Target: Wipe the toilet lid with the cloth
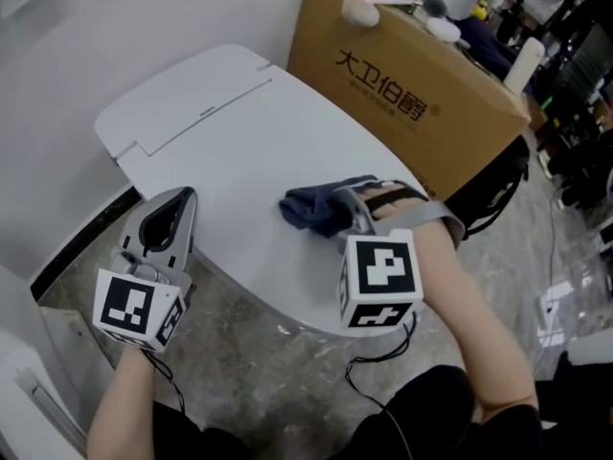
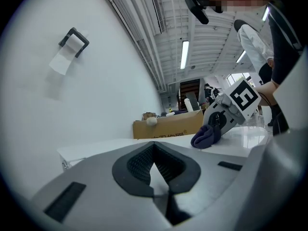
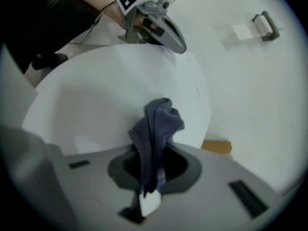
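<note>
White toilet lid [image 1: 239, 142] under my right claw [image 1: 352, 207], clamped on the dark cloth [image 1: 311, 209] (left claw [image 1: 184, 197] closed, empty).

You hold two grippers: the left gripper [image 1: 184, 197] at the left edge of the toilet lid [image 1: 249, 132] and the right gripper [image 1: 347, 207] over its middle. Between them they carry two marker cubes [image 1: 381, 278]. You have one toilet lid, one dark blue cloth [image 1: 311, 209] on the lid, one cardboard box [image 1: 402, 103] just beyond it, and one toilet-paper holder [image 2: 73, 43] on the wall above it.
</note>
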Demonstrator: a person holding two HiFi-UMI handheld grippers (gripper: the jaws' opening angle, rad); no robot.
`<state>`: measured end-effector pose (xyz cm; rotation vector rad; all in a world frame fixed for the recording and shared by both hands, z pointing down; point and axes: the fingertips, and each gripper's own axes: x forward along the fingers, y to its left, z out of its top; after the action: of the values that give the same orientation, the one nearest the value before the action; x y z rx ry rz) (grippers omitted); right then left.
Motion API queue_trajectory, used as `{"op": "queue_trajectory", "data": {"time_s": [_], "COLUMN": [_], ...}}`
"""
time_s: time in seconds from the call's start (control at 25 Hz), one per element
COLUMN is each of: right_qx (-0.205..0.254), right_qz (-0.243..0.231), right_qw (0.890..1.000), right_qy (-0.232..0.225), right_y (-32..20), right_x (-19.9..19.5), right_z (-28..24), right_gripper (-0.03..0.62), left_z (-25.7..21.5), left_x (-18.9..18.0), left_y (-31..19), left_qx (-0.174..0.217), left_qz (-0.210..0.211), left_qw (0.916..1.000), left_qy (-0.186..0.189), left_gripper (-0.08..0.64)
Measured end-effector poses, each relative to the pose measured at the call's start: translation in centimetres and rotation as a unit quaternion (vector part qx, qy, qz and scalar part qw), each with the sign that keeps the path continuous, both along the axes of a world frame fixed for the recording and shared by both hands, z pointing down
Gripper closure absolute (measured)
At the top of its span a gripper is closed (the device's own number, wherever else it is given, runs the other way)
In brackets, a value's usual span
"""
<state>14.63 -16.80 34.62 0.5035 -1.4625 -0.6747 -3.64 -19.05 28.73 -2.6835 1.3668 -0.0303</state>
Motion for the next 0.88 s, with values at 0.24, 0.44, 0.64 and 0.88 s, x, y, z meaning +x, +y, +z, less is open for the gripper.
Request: {"op": "queue_trajectory", "data": {"time_s": [0.24, 0.44, 0.64, 0.88], "right_qx": [0.000, 0.011, 0.004, -0.001], "right_qz": [0.001, 0.000, 0.000, 0.002], "right_qw": [1.000, 1.000, 1.000, 1.000], "right_qy": [0.000, -0.001, -0.009, -0.009], "right_y": [1.6, 2.5, 4.5, 6.6], "right_x": [0.0, -0.1, -0.2, -0.2], "right_z": [0.0, -0.2, -0.2, -0.1], "right_gripper": [0.526, 0.526, 0.526, 0.526], "left_z": [-0.1, 0.0, -0.1, 0.0], "left_x": [-0.1, -0.1, 0.0, -0.1], "left_y": [-0.1, -0.1, 0.1, -0.2], "left_qx": [0.003, 0.008, 0.018, 0.011], "left_qz": [-0.002, -0.002, -0.003, 0.000], "left_qw": [1.0000, 1.0000, 0.9998, 0.9999], "left_qy": [0.004, 0.001, -0.004, -0.001], "left_gripper": [0.549, 0.549, 0.549, 0.549]}}
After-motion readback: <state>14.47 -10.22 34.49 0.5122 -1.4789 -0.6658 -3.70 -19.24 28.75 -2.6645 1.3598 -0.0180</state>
